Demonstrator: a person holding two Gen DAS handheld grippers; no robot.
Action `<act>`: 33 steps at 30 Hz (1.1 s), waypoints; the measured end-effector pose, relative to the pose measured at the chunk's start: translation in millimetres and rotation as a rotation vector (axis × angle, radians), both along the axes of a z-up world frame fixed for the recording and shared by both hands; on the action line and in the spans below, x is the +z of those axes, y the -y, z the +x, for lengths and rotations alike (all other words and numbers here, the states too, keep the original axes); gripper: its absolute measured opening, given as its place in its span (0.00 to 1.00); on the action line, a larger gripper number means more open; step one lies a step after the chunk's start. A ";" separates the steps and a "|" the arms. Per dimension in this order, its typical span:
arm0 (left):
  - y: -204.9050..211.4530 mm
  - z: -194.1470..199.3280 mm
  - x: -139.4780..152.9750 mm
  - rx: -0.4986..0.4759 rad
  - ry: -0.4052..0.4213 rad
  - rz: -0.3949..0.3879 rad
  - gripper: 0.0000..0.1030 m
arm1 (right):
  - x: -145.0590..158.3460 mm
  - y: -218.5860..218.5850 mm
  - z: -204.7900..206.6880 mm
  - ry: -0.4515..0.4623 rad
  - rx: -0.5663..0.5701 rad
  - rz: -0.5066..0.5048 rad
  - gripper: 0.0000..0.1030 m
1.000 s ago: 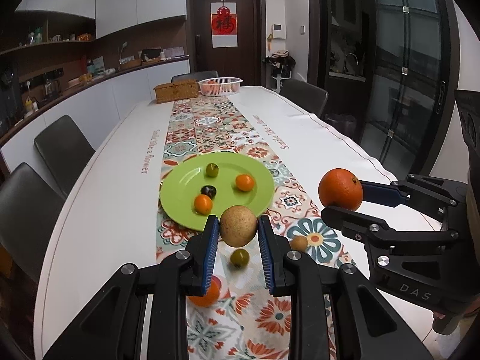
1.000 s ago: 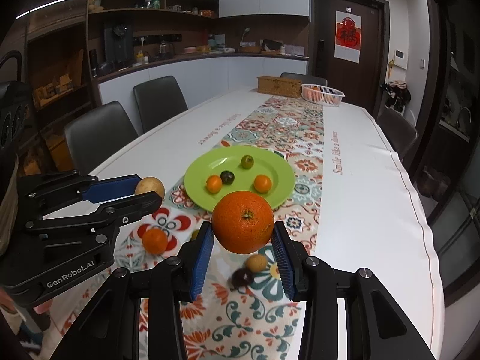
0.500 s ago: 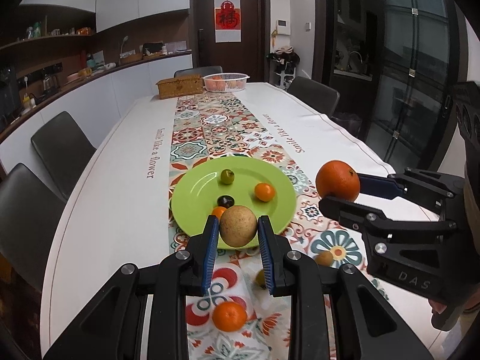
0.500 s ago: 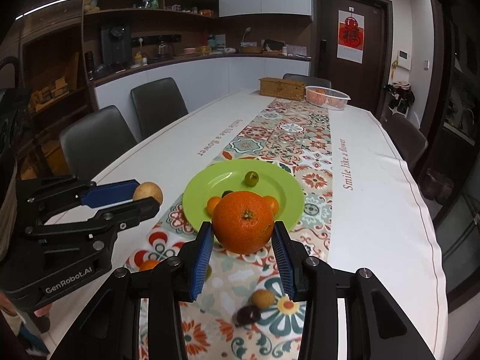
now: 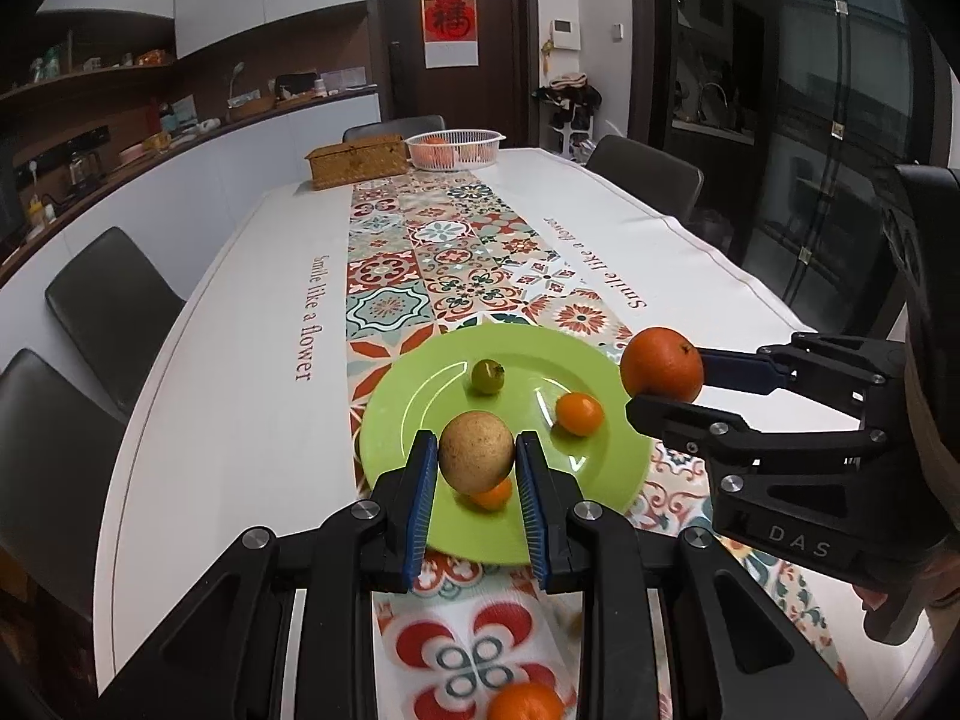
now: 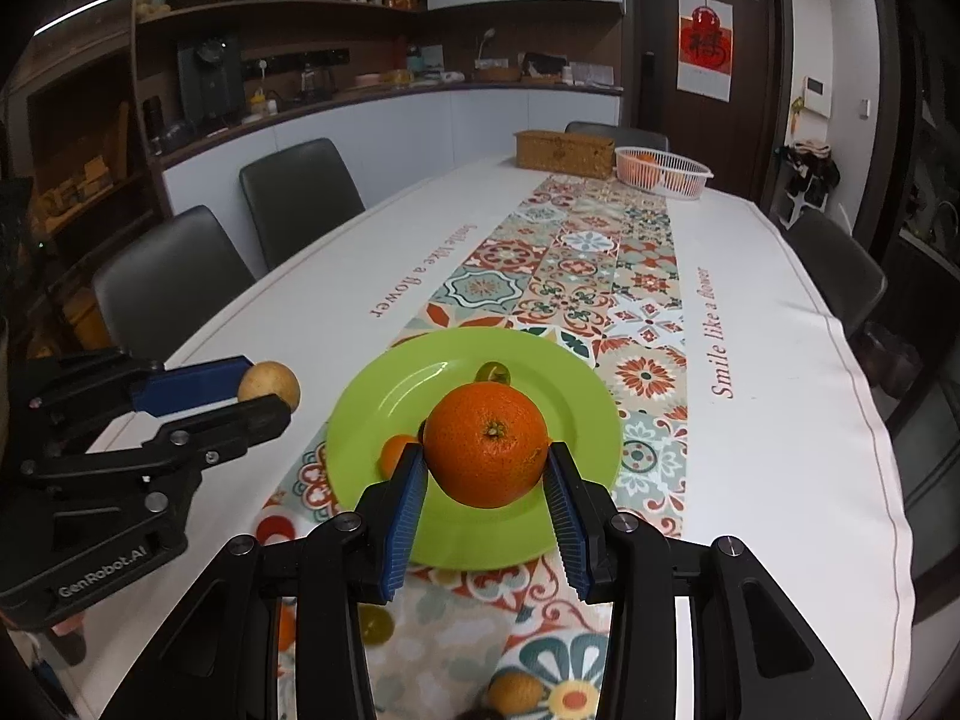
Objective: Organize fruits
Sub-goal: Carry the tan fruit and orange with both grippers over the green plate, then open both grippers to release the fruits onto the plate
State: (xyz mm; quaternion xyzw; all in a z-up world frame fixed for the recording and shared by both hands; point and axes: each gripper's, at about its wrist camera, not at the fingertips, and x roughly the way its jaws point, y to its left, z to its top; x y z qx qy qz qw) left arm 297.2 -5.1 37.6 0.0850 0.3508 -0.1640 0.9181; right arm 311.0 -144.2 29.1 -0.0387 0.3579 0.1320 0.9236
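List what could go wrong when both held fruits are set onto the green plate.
1. The brown round fruit in the left gripper hangs right over a small orange fruit on the green plate; released there, it may knock it or roll off.
2. The large orange in the right gripper is round; set near the rim, it could roll onto the table runner.

Both grippers have travelled forward along the table toward the green plate. The left gripper now holds its brown fruit over the plate's near side, and the right gripper now holds the orange above the plate's near half.
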 end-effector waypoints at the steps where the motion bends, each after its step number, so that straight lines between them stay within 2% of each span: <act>1: 0.3 5.9 -1.9 -0.003 -0.007 0.003 0.26 | -2.7 0.1 7.1 -0.009 -0.002 -0.002 0.40; 14: -1.3 78.3 -37.6 -0.028 -0.115 0.001 0.26 | -30.9 -3.9 76.5 -0.125 -0.001 -0.018 0.40; 29: 0.8 111.4 -66.2 -0.009 -0.191 0.018 0.26 | -62.4 -5.3 112.5 -0.229 -0.025 -0.001 0.40; 31: 0.3 110.7 -66.7 -0.005 -0.182 0.024 0.35 | -64.6 -4.6 113.3 -0.235 -0.029 0.000 0.40; 33: -0.3 110.0 -66.3 -0.002 -0.175 0.023 0.39 | -65.5 -3.8 113.1 -0.237 -0.032 0.003 0.40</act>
